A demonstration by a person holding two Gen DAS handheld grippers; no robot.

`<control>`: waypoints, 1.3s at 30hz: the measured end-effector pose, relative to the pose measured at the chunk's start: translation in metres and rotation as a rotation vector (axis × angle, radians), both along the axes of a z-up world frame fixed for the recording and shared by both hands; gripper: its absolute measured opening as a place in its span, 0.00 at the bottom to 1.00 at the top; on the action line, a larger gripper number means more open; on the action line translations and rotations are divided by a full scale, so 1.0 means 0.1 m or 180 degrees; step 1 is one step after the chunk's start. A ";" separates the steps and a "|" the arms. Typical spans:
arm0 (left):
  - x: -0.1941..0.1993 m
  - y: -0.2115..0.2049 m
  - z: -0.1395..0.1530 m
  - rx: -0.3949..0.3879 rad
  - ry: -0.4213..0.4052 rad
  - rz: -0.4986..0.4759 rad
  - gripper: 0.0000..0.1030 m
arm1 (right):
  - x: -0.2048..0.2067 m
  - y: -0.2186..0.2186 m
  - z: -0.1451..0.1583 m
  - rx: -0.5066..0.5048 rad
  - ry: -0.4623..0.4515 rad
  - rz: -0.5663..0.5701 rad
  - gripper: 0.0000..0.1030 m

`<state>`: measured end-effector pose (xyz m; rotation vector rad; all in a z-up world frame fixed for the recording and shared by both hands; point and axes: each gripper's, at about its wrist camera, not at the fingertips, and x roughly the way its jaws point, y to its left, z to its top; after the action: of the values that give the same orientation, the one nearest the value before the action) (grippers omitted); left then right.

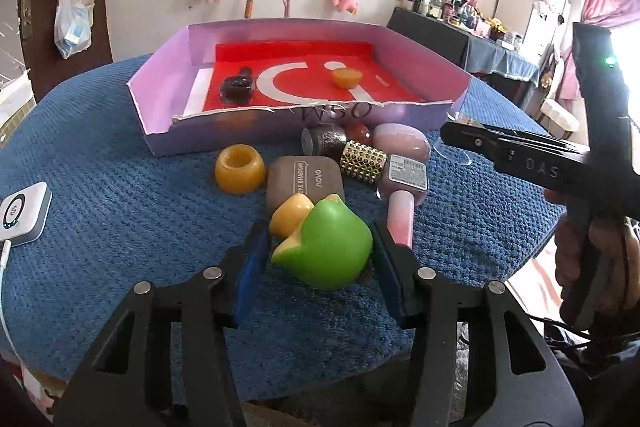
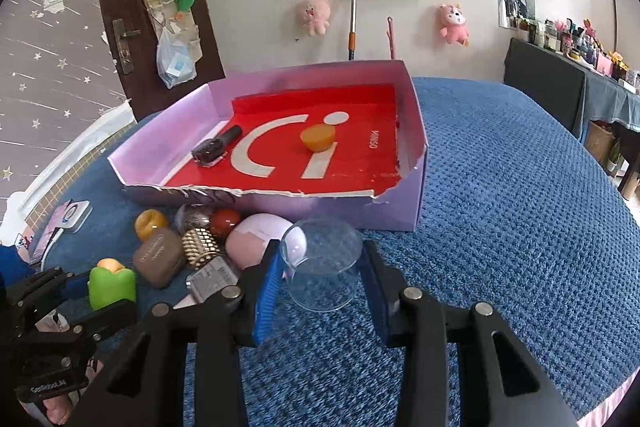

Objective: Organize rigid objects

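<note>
Inside the tray [image 1: 420, 47] at the far side of the blue surface [image 1: 120, 227] only two things lie: a dark bottle [image 1: 237, 87], long axis running near-to-far with its cap away, and an orange half [image 1: 346, 76]. Most still sit in the pile before it. The left gripper [image 1: 316, 251] brackets the green toy [image 1: 326, 247], seemingly clenched on it. The right gripper [image 2: 320, 279] straddles the clear cup [image 2: 323, 263], mouth facing far; contact unclear.
</note>
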<state>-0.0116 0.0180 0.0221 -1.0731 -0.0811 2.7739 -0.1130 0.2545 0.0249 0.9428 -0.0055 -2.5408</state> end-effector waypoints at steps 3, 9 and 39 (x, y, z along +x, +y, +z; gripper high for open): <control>0.00 -0.01 0.04 0.0002 0.0043 0.0017 0.47 | 0.06 -0.02 0.06 -0.0027 0.0030 0.0048 0.40; 0.00 -0.06 0.13 -0.0014 0.0152 0.0077 0.47 | 0.14 -0.06 0.15 -0.0077 0.0082 0.0136 0.40; -0.18 -0.18 0.31 0.0064 0.0327 0.0109 0.47 | 0.10 -0.17 0.29 -0.0188 0.0117 0.0289 0.40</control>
<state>-0.0296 -0.0003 0.0535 -0.9312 -0.1153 2.8469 -0.1031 0.2376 0.0541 0.8542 -0.0258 -2.4602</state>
